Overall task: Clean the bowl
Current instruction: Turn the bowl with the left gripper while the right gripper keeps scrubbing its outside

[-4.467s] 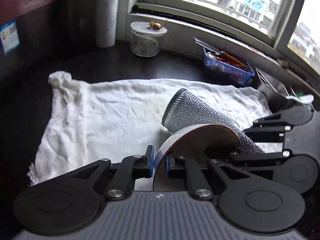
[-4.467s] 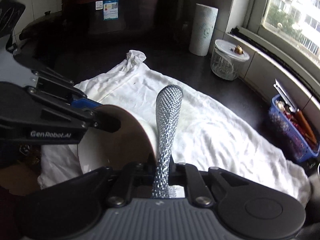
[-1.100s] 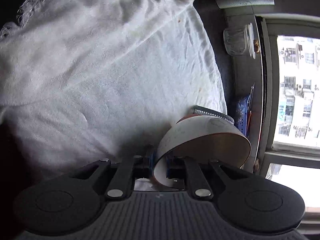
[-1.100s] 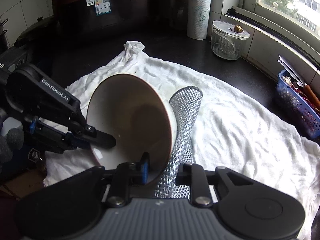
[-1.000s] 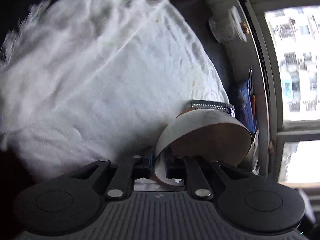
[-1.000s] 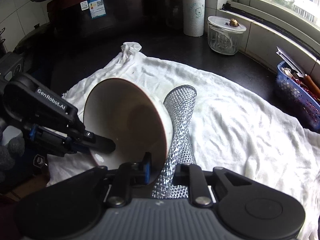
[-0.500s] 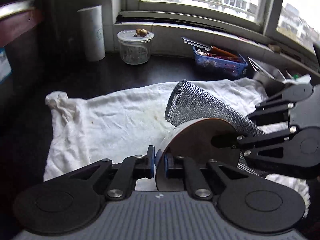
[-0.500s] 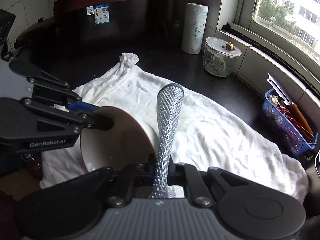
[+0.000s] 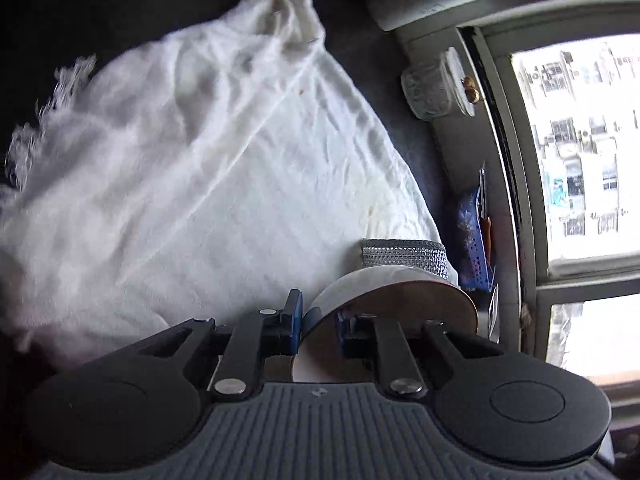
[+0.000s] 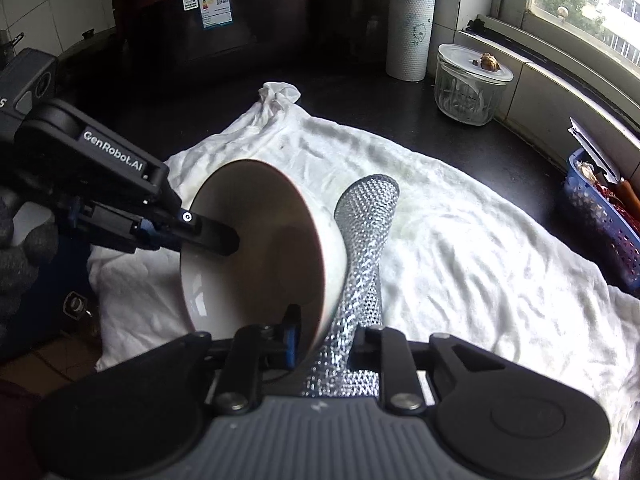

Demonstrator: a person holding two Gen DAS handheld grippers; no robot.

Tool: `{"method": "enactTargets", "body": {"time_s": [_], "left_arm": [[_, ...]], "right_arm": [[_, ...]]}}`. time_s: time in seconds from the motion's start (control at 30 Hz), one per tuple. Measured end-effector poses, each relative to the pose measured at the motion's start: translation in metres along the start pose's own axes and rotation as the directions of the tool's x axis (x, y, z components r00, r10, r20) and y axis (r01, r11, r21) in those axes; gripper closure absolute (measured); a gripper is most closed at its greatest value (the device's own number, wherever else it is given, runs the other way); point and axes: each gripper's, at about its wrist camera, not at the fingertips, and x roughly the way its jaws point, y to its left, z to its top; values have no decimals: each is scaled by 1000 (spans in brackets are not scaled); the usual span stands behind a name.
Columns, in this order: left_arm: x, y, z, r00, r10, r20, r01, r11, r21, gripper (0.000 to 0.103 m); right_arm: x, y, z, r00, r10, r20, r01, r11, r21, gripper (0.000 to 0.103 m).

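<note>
while the bowl point(image 10: 256, 248) is tipped on its side above the white cloth point(image 10: 460, 248), the left claw point(image 9: 318, 320) has its rim between the fingers, one finger inside and one outside. its jaws are easing apart, yet the rim looks pinched enough to carry the bowl. the right claw point(image 10: 326, 340) has the silvery mesh scrubber point(image 10: 360, 248) between its fingers, and those jaws are loosening as well, though the scrubber has not dropped and looks gripped at its lower end. the scrubber stands up behind the bowl, lying against the outside wall near the rim, not inside it.

as for progress, i'd say the cleaning is somewhere in the middle. the inside of the bowl looks plain and free of visible dirt, with a wet shine near the bottom edge, but i can't tell from here whether the outside is done. what seems left is finishing the outer wall and setting the bowl down on the cloth. a glass jar point(image 10: 470, 84) and a paper roll point(image 10: 410, 28) stand well apart by the window.
</note>
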Motion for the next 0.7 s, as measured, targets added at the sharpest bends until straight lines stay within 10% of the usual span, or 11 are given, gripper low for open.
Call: {"method": "enactTargets", "body": {"time_s": [0.33, 0.5, 0.6, 0.7], "left_arm": [[11, 18, -9, 995, -37, -95, 22, 987, -159, 88], [12, -13, -12, 993, 85, -79, -75, 990, 117, 88], [4, -55, -21, 970, 234, 66, -237, 852, 466, 87], [0, -85, -41, 943, 265, 202, -329, 637, 698, 87]], "right_arm": [[0, 1, -2, 1000, -26, -13, 26, 1000, 3, 81], [1, 2, -4, 1000, -17, -13, 17, 1000, 16, 83], [-2, 0, -4, 1000, -18, 5, 18, 999, 29, 89], [-6, 0, -4, 999, -32, 24, 31, 999, 26, 92]]}}
